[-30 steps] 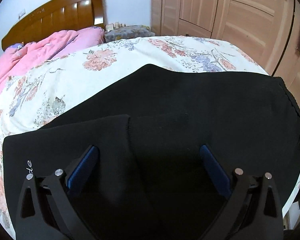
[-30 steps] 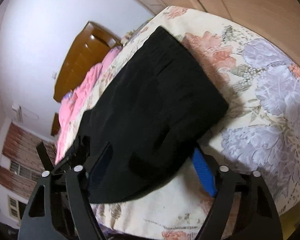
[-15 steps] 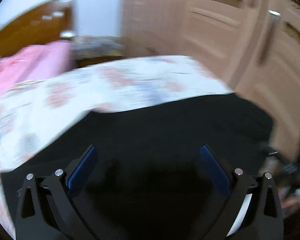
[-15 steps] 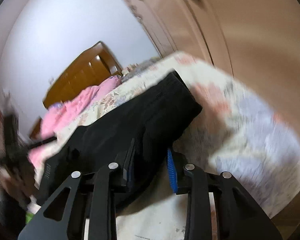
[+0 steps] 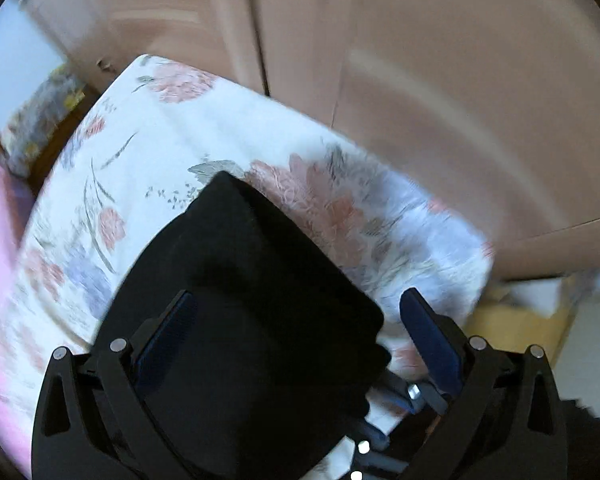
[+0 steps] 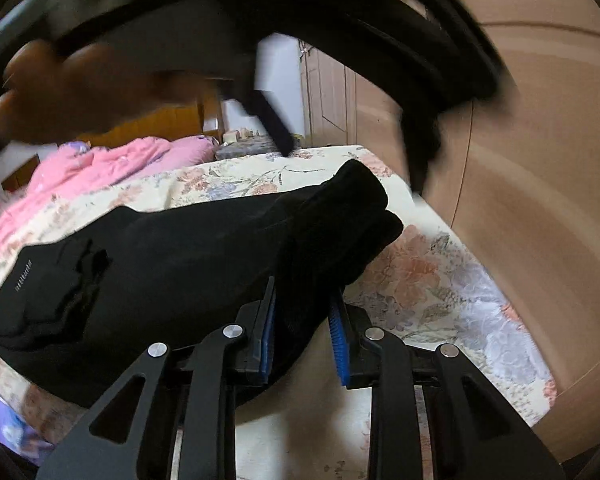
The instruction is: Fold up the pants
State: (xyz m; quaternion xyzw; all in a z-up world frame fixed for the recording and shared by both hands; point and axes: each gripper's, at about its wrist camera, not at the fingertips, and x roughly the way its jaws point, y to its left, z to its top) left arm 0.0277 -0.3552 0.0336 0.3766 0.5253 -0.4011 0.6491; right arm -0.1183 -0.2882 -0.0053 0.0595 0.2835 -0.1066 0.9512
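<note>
The black pants (image 6: 172, 248) lie partly folded on the flowered bedsheet (image 6: 432, 276). My right gripper (image 6: 304, 320) is shut on the pants' near right corner, the cloth bunched between its blue pads. My left gripper (image 5: 296, 320) is open, its jaws wide apart over the pants' (image 5: 252, 300) right end, the left pad (image 5: 168, 328) above black cloth, the right pad (image 5: 428, 336) past the cloth's edge. In the right wrist view the left gripper's body and the hand holding it (image 6: 80, 92) pass blurred across the top.
A pink quilt (image 6: 100, 164) lies at the head of the bed by the wooden headboard (image 6: 168, 120). Wooden wardrobe doors (image 5: 440, 92) stand close along the bed's right side. The bed's corner (image 5: 472, 260) drops off to the right.
The right gripper has closed on the pants' corner. The left gripper has swung right along the pants to their right end, staying open, and now passes above the right gripper.
</note>
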